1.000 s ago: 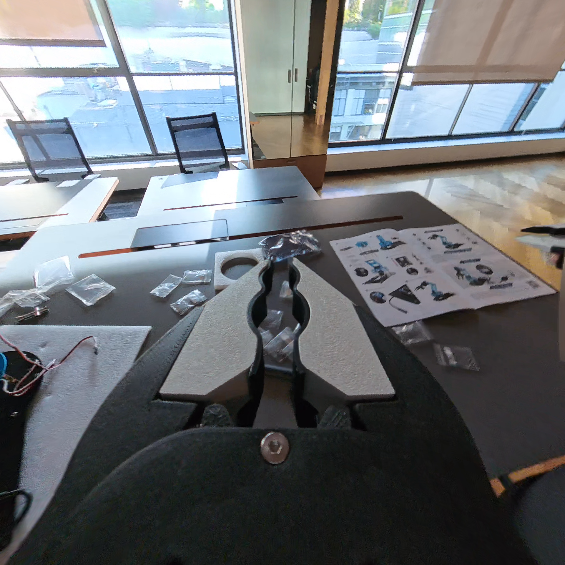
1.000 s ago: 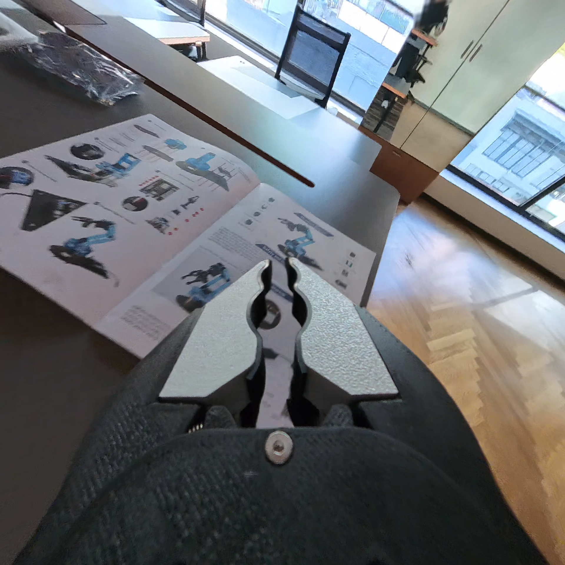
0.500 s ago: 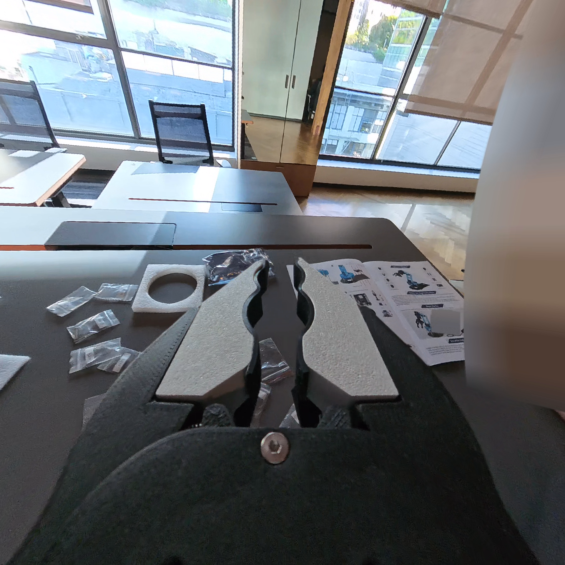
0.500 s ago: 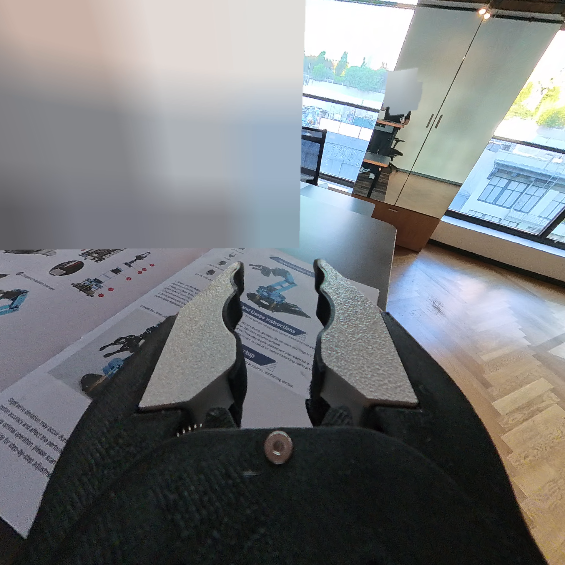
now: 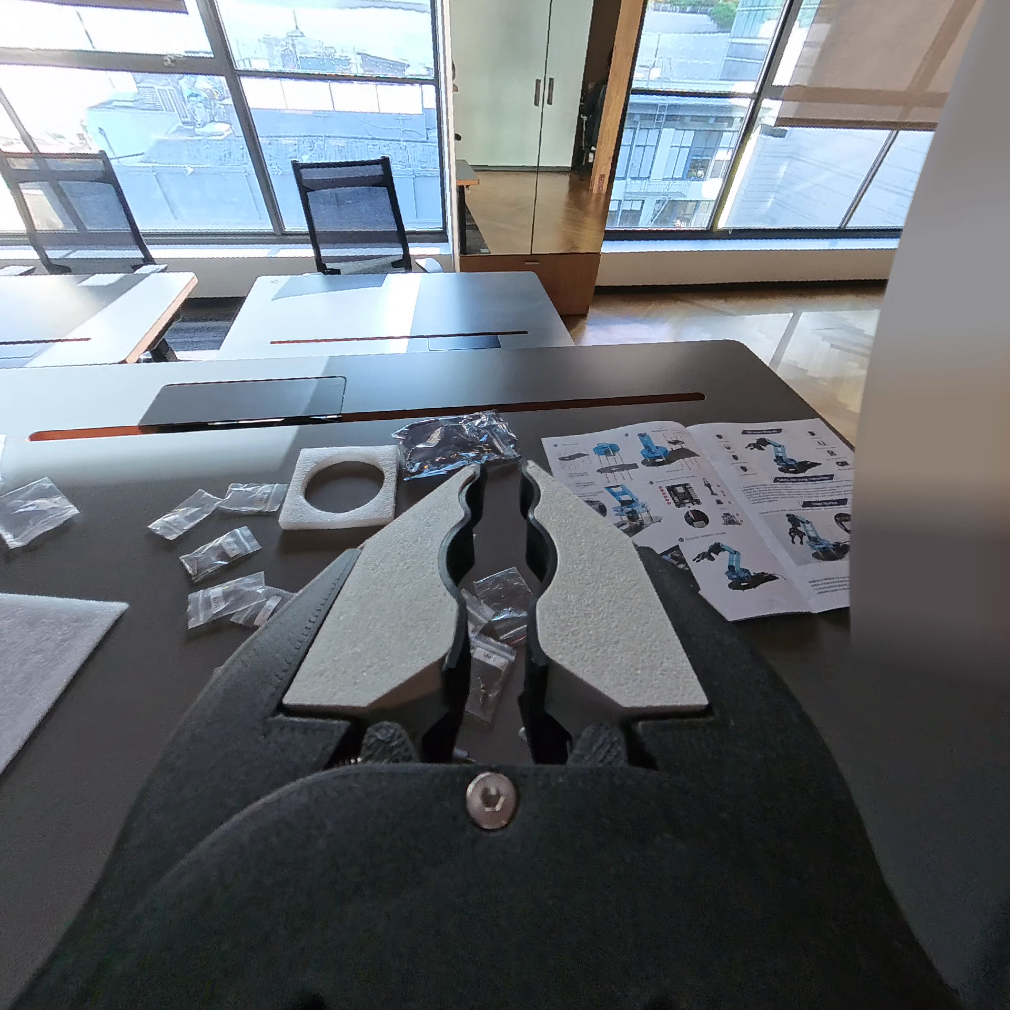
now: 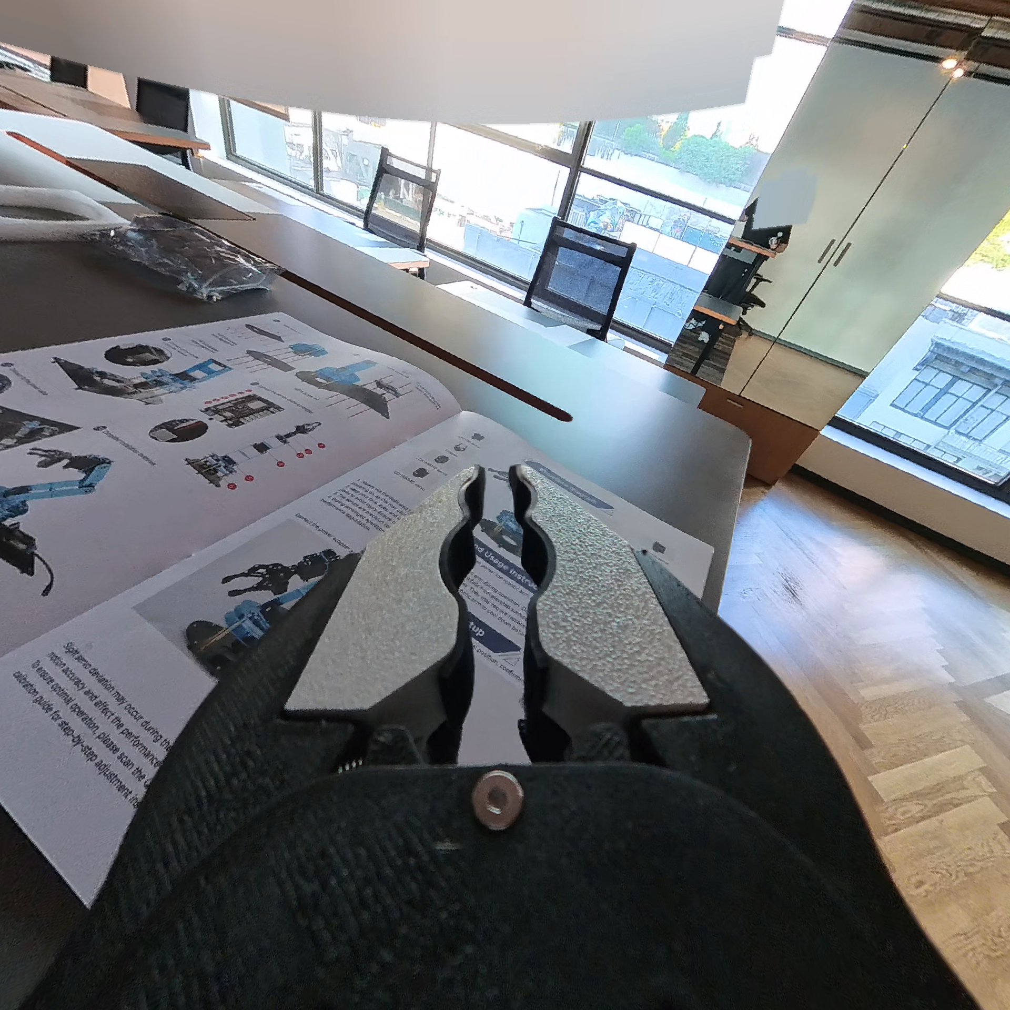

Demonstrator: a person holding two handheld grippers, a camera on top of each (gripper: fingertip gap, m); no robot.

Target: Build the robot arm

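Tall windows and a herringbone wood floor surround a dark worktop (image 5: 738, 377) strewn with kit parts. Over it the left claw (image 5: 500, 474) hangs with its jaws a narrow gap apart, gripping nothing; a few small clear plastic bags (image 5: 500, 606) of hardware lie on the surface below, seen through the gap. Left of them more small clear bags (image 5: 218, 551) are scattered, and beyond these lies a square white foam piece (image 5: 341, 487) with a round hole. Just past the claw's tips lies a crumpled dark foil bag (image 5: 456, 444), and to the right an open instruction booklet (image 5: 705, 508) with blue robot-arm drawings lies flat. A grey foam sheet (image 5: 43, 645) shows at the left edge.

The right claw (image 6: 496, 474) hovers low over the booklet's (image 6: 180, 448) right-hand page, near the worktop's (image 6: 628, 432) corner, jaws almost together with only a slim gap and nothing between them. The foil bag (image 6: 180, 262) lies farther off to the left. Black mesh chairs (image 6: 582, 284) stand at pale desks by the windows.
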